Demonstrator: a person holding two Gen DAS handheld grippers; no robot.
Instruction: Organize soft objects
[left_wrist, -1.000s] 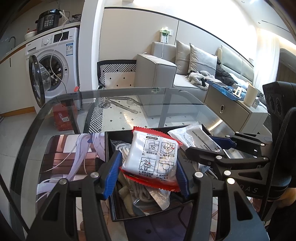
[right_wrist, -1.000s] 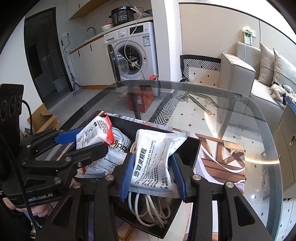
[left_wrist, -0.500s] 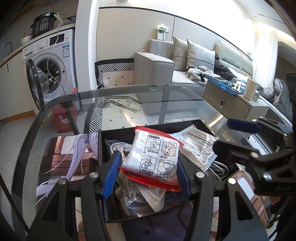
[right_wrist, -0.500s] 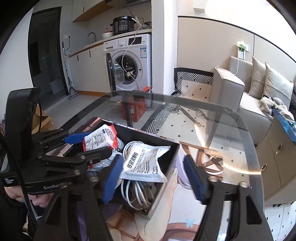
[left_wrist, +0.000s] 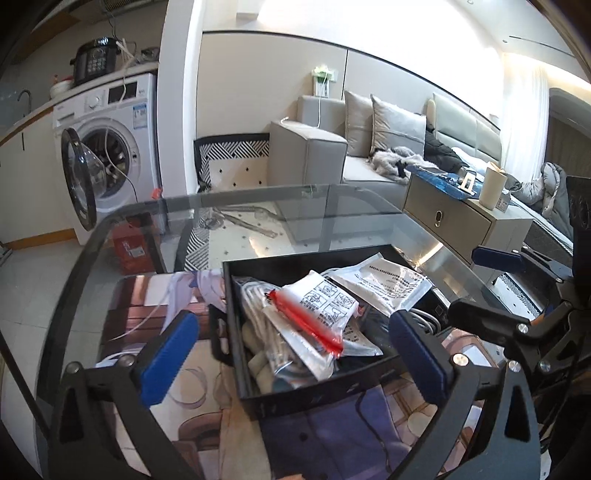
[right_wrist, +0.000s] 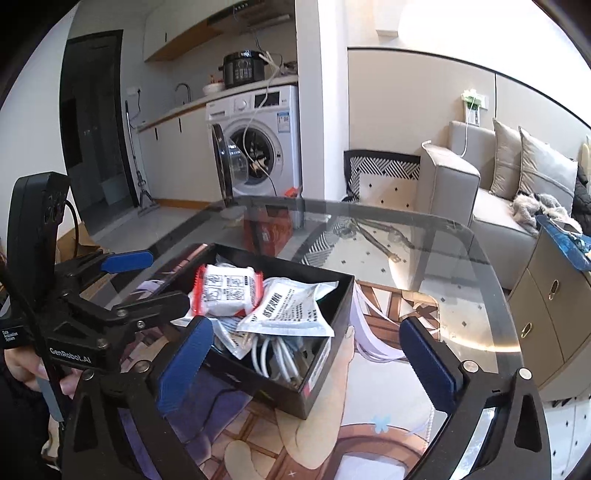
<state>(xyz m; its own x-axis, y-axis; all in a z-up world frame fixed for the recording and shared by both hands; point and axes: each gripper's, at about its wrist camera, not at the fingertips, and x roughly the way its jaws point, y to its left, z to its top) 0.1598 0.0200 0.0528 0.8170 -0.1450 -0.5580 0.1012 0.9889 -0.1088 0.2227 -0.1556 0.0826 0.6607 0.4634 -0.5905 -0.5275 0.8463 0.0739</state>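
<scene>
Left gripper (left_wrist: 291, 354): jaws opening, spread wide, pinching nothing.
Red-edged pouch (left_wrist: 314, 314): white, crinkled, printed pictograms; lies loose in black box (left_wrist: 295, 400) on glass table (left_wrist: 332, 206).
White pouch (right_wrist: 291, 310): just right of it, on cables (right_wrist: 273, 354).
Right gripper (right_wrist: 306, 365): opening, empty.
Hidden: box contents beneath pouches unclear.

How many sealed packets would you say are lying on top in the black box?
2: the red-edged packet at the left, the white packet beside it. Others may be hidden beneath.
</scene>
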